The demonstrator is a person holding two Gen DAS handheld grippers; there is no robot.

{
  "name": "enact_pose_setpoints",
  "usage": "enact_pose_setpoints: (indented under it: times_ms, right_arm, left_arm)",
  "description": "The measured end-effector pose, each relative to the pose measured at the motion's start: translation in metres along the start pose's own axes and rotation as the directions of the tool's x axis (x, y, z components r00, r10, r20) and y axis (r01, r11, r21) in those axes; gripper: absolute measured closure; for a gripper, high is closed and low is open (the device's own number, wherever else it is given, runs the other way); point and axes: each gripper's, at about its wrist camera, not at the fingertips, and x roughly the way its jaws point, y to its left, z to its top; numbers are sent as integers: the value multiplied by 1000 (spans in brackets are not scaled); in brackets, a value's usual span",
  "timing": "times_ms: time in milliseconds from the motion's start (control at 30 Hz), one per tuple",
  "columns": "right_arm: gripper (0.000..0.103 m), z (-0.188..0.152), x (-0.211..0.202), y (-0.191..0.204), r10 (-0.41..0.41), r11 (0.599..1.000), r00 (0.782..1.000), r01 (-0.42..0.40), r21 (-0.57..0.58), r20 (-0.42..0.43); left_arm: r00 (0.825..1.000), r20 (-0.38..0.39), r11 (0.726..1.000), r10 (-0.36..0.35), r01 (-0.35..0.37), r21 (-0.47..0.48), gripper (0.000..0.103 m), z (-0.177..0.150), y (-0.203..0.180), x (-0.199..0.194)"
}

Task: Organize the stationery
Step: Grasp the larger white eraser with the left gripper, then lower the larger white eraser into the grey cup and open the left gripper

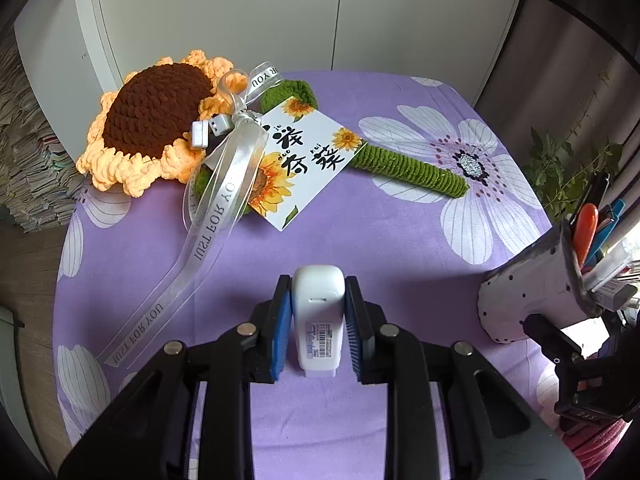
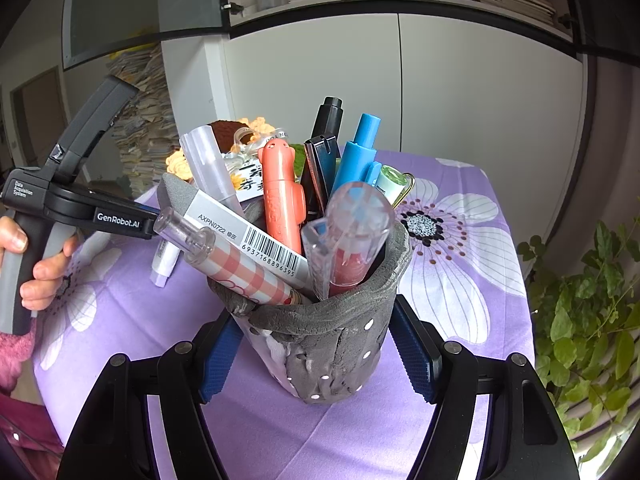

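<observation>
My left gripper [image 1: 318,304] is shut on a white correction tape [image 1: 319,312] with a barcode label, held over the purple flowered tablecloth [image 1: 360,240]. My right gripper [image 2: 316,344] is shut on a grey pen holder [image 2: 332,344], tilted and full of stationery: a boxed eraser [image 2: 248,232], an orange pen [image 2: 282,200], a blue marker [image 2: 358,156], a checked pen [image 2: 240,268] and others. The holder also shows at the right edge of the left wrist view [image 1: 532,288]. The correction tape shows in the right wrist view [image 2: 165,260], left of the holder.
A crocheted sunflower [image 1: 160,120] with a green stem [image 1: 416,168], a ribbon [image 1: 208,216] and a card [image 1: 296,164] lies at the back of the table. A potted plant [image 2: 588,320] stands right of the table. White cabinets stand behind.
</observation>
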Motion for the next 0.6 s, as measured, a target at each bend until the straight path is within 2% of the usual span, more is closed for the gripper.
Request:
enact_pose_setpoints:
  times_ms: [200,367,467,600]
  right_arm:
    - [30,0,0,0,0,1000,1000,0,0,0]
    - [30,0,0,0,-1,1000,1000,1,-1,0]
    - [30,0,0,0,-1,1000,1000,1,0,0]
    - [30,0,0,0,-1,1000,1000,1,0,0]
  left_arm:
    - [997,69,998,-47,44,50,80,0,-14,-34]
    - [985,124,989,-123,112,94,80,6,-30,-67]
    - [969,170,979,-178,157,130,80,13,-45,-91]
    - [934,217,951,-283,244,190,80,23,-65,-125]
